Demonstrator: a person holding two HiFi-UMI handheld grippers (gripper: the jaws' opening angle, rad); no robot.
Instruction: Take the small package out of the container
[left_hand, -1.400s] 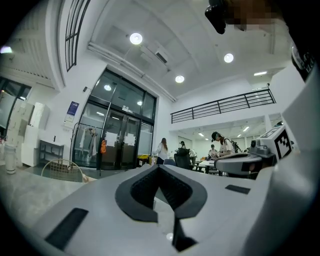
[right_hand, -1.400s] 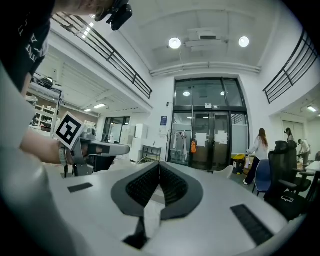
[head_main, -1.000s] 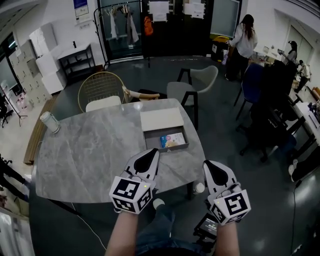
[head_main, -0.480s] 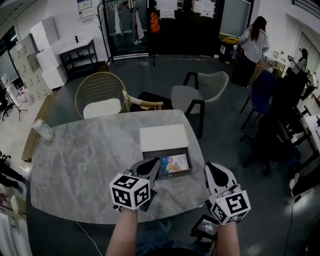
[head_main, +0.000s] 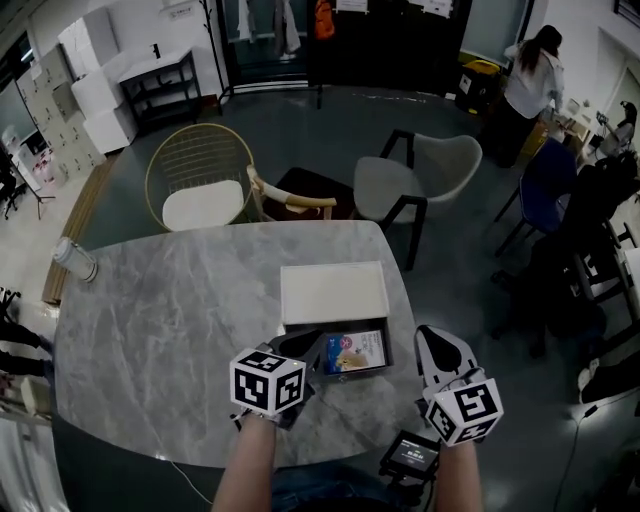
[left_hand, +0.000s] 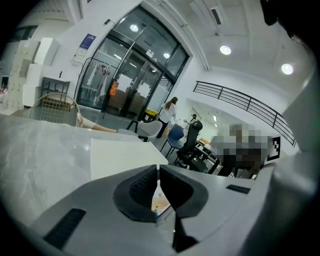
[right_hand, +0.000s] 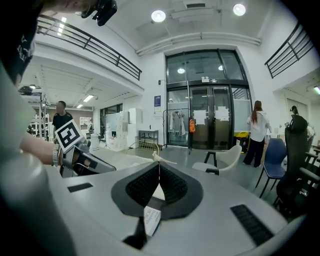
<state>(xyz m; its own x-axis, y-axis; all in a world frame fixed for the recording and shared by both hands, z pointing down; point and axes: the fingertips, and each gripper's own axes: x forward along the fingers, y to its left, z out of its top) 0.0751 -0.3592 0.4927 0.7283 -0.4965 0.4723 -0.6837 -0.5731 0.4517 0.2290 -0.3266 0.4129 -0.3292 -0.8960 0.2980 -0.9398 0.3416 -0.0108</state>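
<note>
A shallow grey container (head_main: 383, 366) lies open near the marble table's (head_main: 160, 320) front right edge. Its white lid (head_main: 333, 292) lies flat just behind it. A small colourful package (head_main: 355, 351) rests inside, and a sliver of this package (left_hand: 161, 204) shows below the jaws in the left gripper view. My left gripper (head_main: 305, 343) is shut and empty, its tips at the container's front left corner, beside the package. My right gripper (head_main: 428, 332) hovers off the table's right edge, right of the container, jaws together with nothing between them. The white lid (left_hand: 120, 157) fills the middle of the left gripper view.
A white cup-like cylinder (head_main: 75, 258) stands at the table's far left. A wire chair (head_main: 200, 180) and a grey chair (head_main: 415, 175) stand behind the table. A small screen device (head_main: 410, 455) sits below by my lap. People stand at the far right (head_main: 535, 75).
The table and container have come nearer in the head view. My left gripper has closed in on the container's front left corner; the right gripper keeps its place right of it.
</note>
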